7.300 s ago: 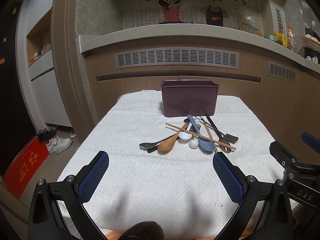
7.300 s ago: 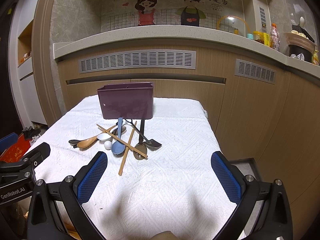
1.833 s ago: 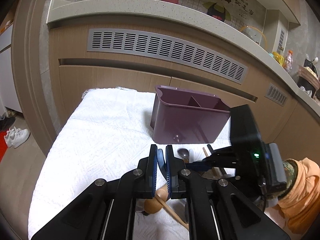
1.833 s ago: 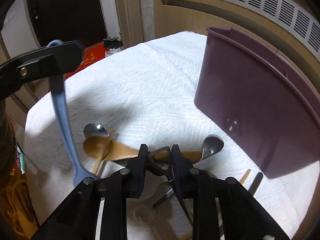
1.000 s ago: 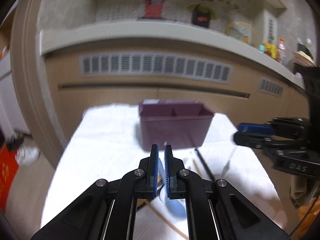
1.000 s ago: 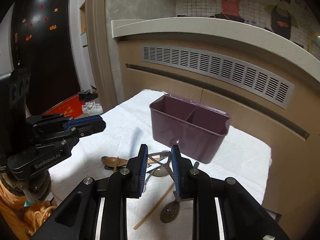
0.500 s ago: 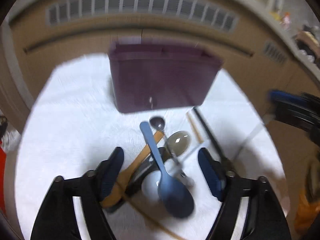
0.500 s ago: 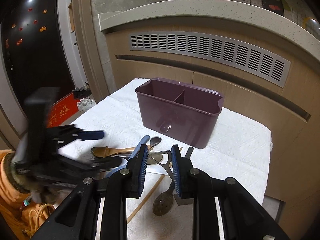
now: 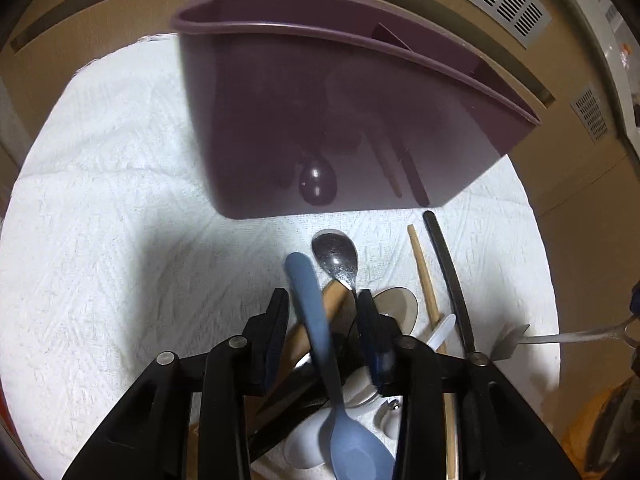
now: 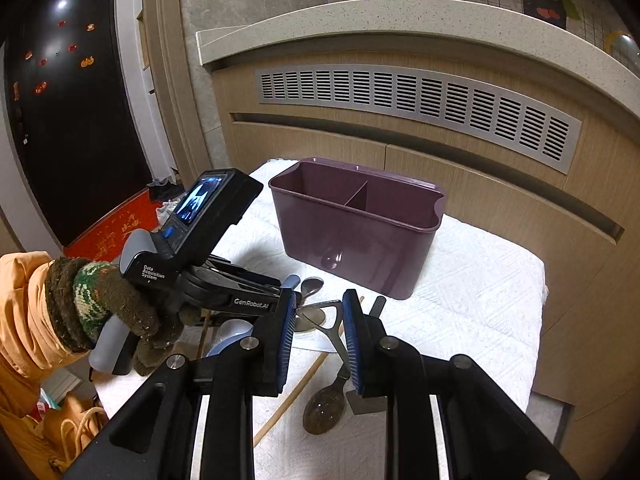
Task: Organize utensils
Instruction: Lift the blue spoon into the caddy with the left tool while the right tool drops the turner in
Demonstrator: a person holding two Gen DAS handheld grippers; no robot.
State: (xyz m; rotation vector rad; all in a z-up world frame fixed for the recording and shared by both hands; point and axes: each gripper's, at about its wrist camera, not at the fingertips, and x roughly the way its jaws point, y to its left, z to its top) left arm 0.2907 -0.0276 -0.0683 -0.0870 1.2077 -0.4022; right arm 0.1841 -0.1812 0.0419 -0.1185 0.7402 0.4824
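My left gripper points down into the utensil pile. Its jaws are closing around the blue spoon, whose handle lies between the pads without touching them. In the right wrist view that handle's tip shows by the left gripper. My right gripper is shut on a silver metal utensil and holds it above the table; its forked end hangs at the right. The purple two-compartment caddy stands just behind the pile.
In the pile on the white cloth lie a metal spoon, a wooden spoon, a wooden chopstick, a black handle and a white spoon. A gloved hand holds the left gripper. Wooden cabinets stand behind.
My left gripper has opened, tipped down and dropped close to the pile; the blue spoon now lies between its jaws, which have narrowed. My right gripper still holds the metal utensil, barely moved.
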